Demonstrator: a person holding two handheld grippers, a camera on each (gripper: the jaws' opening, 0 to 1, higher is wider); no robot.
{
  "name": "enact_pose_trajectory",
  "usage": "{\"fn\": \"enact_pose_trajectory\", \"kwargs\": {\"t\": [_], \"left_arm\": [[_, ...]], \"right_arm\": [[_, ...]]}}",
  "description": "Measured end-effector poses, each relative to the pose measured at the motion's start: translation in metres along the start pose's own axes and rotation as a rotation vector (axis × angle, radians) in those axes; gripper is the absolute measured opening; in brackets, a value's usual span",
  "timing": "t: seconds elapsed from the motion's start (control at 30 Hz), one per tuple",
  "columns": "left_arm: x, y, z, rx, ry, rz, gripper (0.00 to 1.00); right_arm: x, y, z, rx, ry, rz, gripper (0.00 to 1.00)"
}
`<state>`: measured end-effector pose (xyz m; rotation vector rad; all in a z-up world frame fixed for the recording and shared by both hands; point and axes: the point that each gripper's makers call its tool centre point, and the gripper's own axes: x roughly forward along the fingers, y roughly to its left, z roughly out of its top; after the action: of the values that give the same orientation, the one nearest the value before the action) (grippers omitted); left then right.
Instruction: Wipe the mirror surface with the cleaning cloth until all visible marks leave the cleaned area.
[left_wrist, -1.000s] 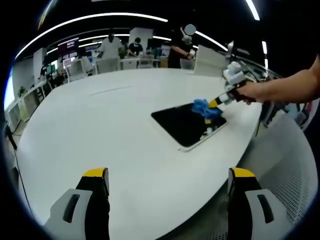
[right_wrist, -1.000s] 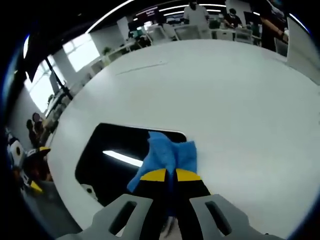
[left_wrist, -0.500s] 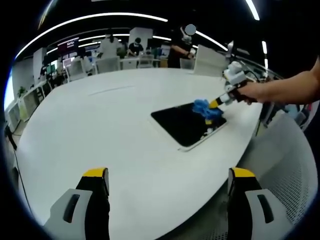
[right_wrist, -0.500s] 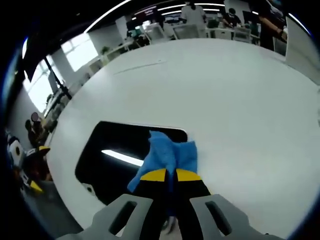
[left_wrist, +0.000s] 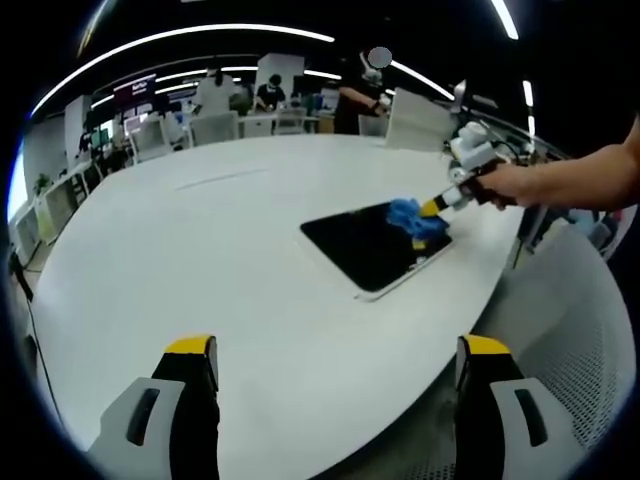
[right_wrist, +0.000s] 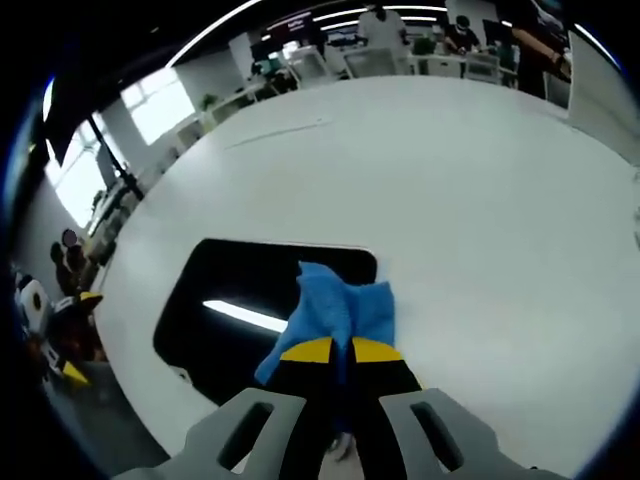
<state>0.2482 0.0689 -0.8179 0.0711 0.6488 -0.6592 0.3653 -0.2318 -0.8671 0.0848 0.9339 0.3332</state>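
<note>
2 grippers were in play, wiping under way. Left gripper (left_wrist: 335, 375) hovered over the white oval table (left_wrist: 200, 250), jaws spread wide and empty, well apart from the dark rectangular mirror (left_wrist: 365, 245) lying flat near the table's edge. Right gripper (right_wrist: 340, 350) pinched the crumpled blue cleaning cloth (right_wrist: 340, 310) against the mirror's corner, forearm reaching in level. Judged next: sweep the cloth across the unwiped glass.
</note>
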Motion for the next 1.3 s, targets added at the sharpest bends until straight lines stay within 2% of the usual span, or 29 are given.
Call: {"fn": "enact_pose_trajectory", "kwargs": {"t": [1.0, 1.3], "left_arm": [[-0.001, 0.000, 0.001, 0.002, -0.001, 0.000, 0.99], [0.000, 0.000, 0.001, 0.001, -0.004, -0.001, 0.99]], "right_arm": [[-0.015, 0.003, -0.020, 0.054, -0.092, -0.008, 0.00], [-0.019, 0.005, -0.025, 0.020, -0.100, -0.032, 0.00]]}}
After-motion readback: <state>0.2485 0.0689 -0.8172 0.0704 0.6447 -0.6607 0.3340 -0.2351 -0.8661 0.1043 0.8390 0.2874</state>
